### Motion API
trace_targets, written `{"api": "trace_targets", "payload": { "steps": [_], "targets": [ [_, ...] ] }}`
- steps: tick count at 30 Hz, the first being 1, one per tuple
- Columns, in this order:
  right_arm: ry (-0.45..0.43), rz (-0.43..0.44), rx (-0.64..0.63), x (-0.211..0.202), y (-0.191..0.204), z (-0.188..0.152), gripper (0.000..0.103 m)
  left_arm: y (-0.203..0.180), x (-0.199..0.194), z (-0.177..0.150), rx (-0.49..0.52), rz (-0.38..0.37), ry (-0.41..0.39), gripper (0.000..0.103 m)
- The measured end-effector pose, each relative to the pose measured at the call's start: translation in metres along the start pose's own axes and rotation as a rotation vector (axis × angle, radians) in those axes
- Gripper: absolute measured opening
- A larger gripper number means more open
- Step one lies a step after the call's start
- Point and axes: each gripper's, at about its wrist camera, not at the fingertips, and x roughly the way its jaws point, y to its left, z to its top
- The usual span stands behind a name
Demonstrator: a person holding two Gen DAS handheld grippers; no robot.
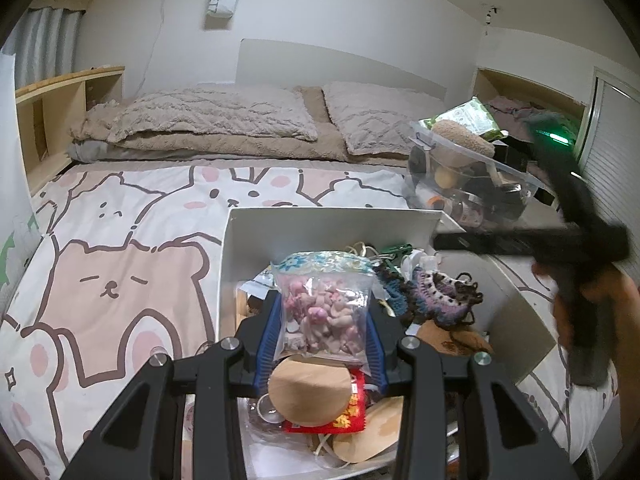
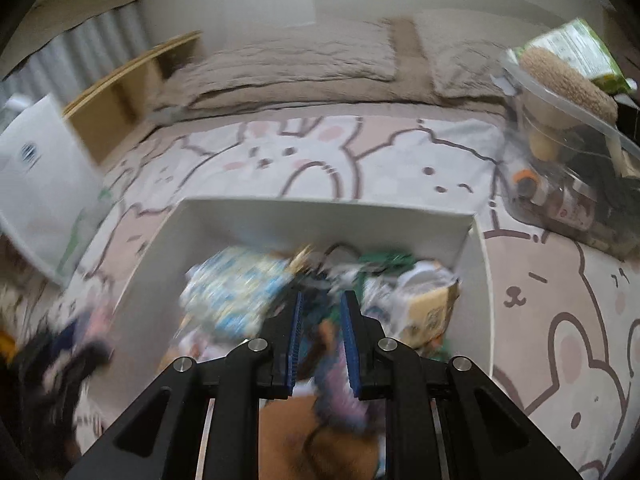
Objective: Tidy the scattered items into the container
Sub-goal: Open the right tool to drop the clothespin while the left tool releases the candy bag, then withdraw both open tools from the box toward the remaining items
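A white box stands on the bed, full of small items. My left gripper is shut on a clear zip bag of pink figures and holds it upright over the box. A crochet piece, a tan round pad and a red packet lie in the box. My right gripper hovers over the same box with its jaws apart; the crochet piece lies below them. The view is blurred. The right gripper shows as a dark blur in the left wrist view.
A clear plastic tub with a brown brush and jars sits on the bed at the right; it shows also in the right wrist view. Pillows lie at the headboard. A white appliance stands at the left.
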Motion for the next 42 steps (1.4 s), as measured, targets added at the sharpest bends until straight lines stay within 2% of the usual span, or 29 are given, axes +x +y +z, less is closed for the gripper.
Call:
{"api": "trace_targets", "payload": {
  "steps": [5, 12, 15, 16, 17, 19, 30, 37, 38, 39, 40, 41, 42],
  "targets": [
    [-0.049, 0.089, -0.057, -0.032, 0.015, -0.040, 0.020, 0.006, 0.006, -0.003, -0.007, 0.011, 0.021, 0.038],
    [-0.108, 0.191, -0.039, -0.065, 0.014, -0.075, 0.020, 0.009, 0.015, -0.005, -0.013, 0.020, 0.038, 0.038],
    [-0.115, 0.226, -0.029, -0.072, 0.015, -0.085, 0.020, 0.015, 0.016, -0.004, -0.051, 0.038, 0.030, 0.040],
    [-0.116, 0.237, -0.029, -0.074, 0.016, -0.089, 0.020, 0.017, 0.015, -0.004, -0.062, 0.054, 0.026, 0.047],
    [-0.114, 0.244, -0.033, -0.076, 0.018, -0.091, 0.020, 0.018, 0.014, -0.004, -0.065, 0.060, 0.021, 0.061],
    [-0.116, 0.249, -0.040, -0.078, 0.020, -0.097, 0.020, 0.018, 0.010, -0.003, -0.065, 0.060, 0.006, 0.067],
    [-0.127, 0.270, -0.016, -0.084, 0.020, -0.107, 0.020, 0.010, 0.002, -0.003, -0.032, 0.057, -0.004, 0.067],
    [-0.171, 0.225, 0.024, -0.088, 0.013, -0.106, 0.020, 0.005, -0.007, -0.005, -0.021, 0.072, -0.001, 0.067],
    [-0.175, 0.220, 0.031, -0.088, 0.011, -0.106, 0.022, 0.004, -0.009, -0.005, -0.019, 0.073, -0.001, 0.067],
    [-0.182, 0.212, 0.038, -0.089, 0.009, -0.107, 0.035, 0.003, -0.010, -0.006, -0.016, 0.074, -0.003, 0.067],
    [-0.191, 0.198, 0.041, -0.090, 0.008, -0.107, 0.064, 0.002, -0.012, -0.006, -0.014, 0.074, -0.004, 0.067],
    [-0.210, 0.173, 0.043, -0.092, 0.007, -0.108, 0.083, 0.001, -0.013, -0.007, -0.011, 0.077, -0.005, 0.067],
    [-0.236, 0.144, 0.046, -0.096, 0.006, -0.109, 0.084, -0.001, -0.014, -0.007, -0.009, 0.082, -0.004, 0.068]
  ]
}}
